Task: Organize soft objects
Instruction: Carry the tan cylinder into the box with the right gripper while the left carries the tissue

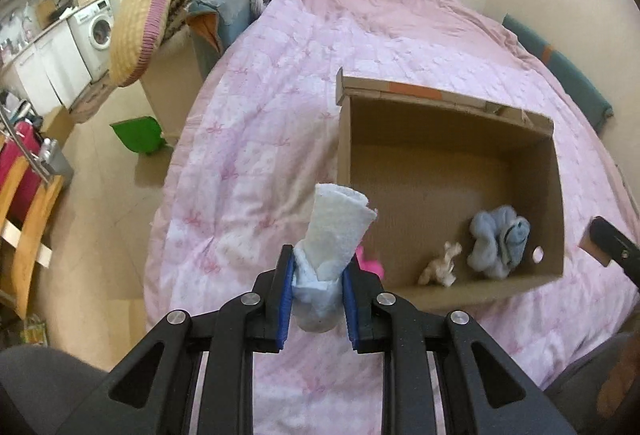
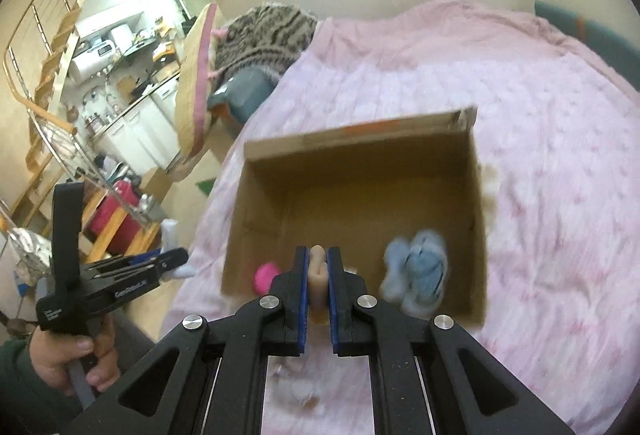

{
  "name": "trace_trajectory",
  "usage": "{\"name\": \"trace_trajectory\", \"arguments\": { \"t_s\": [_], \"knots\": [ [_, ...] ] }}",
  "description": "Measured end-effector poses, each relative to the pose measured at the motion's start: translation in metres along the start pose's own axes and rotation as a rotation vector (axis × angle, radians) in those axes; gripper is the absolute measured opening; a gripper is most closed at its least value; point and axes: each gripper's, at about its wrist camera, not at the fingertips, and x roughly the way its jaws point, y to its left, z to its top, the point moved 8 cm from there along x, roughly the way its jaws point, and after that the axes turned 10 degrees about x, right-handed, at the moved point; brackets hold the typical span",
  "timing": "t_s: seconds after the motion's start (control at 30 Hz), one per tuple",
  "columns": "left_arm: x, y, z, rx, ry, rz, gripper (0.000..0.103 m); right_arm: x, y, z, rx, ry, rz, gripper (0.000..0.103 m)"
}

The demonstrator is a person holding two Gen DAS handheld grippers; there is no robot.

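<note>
Left gripper point(image 1: 318, 277) is pinching a rolled white cloth point(image 1: 338, 231), held above the pink bedspread point(image 1: 256, 155) just beside the cardboard box point(image 1: 558, 195). I've got the right gripper point(image 2: 318, 267) clamped on a beige soft toy point(image 2: 319, 275) over the box. Blue fluffy bundle point(image 1: 498, 241) and something pink point(image 2: 266, 277) lie inside.

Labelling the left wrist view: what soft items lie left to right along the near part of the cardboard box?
Rolled white towel clamped in the left gripper → bright pink soft item → small beige plush toy → fluffy light blue bundle.
</note>
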Motion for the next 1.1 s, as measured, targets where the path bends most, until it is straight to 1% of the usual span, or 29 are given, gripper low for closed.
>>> {"name": "trace_trajectory", "arguments": {
  "t_s": [0.07, 0.17, 0.27, 0.3, 0.4, 0.47, 0.53, 0.57, 0.67, 0.77, 0.83, 0.93, 1.1],
  "knots": [
    [-0.002, -0.003, 0.014, 0.01, -0.027, 0.006, 0.02, 0.008, -0.004, 0.013, 0.015, -0.01, 0.002, 0.01],
    [-0.001, -0.014, 0.035, 0.047, -0.074, 0.02, 0.02, 0.021, -0.015, 0.021, 0.035, -0.021, -0.019, 0.01],
    [0.01, -0.026, 0.049, 0.125, -0.136, 0.054, 0.02, 0.035, -0.03, 0.018, 0.059, -0.021, -0.035, 0.01],
    [0.017, -0.03, 0.051, 0.138, -0.141, 0.055, 0.02, 0.039, -0.035, 0.014, 0.057, -0.018, -0.05, 0.01],
    [0.036, -0.042, 0.047, 0.146, -0.13, -0.004, 0.02, 0.05, -0.047, 0.007, 0.059, 0.015, -0.098, 0.01],
    [0.046, -0.048, 0.043, 0.159, -0.114, -0.006, 0.02, 0.055, -0.05, 0.003, 0.052, 0.029, -0.11, 0.01],
    [0.054, -0.056, 0.041, 0.161, -0.096, -0.037, 0.02, 0.061, -0.051, -0.001, 0.047, 0.046, -0.122, 0.01],
    [0.057, -0.059, 0.041, 0.164, -0.094, -0.049, 0.02, 0.064, -0.052, -0.002, 0.051, 0.053, -0.123, 0.01],
    [0.063, -0.064, 0.042, 0.167, -0.092, -0.055, 0.02, 0.074, -0.051, -0.007, 0.05, 0.079, -0.129, 0.01],
    [0.071, -0.067, 0.033, 0.141, -0.059, -0.084, 0.02, 0.083, -0.05, -0.013, 0.052, 0.107, -0.122, 0.01],
    [0.075, -0.07, 0.028, 0.132, -0.04, -0.108, 0.02, 0.091, -0.053, -0.02, 0.07, 0.149, -0.111, 0.01],
    [0.075, -0.073, 0.023, 0.136, -0.03, -0.116, 0.02, 0.096, -0.058, -0.024, 0.112, 0.18, -0.103, 0.01],
    [0.076, -0.079, 0.019, 0.151, -0.018, -0.127, 0.02, 0.097, -0.059, -0.024, 0.127, 0.17, -0.101, 0.01]
  ]
}}
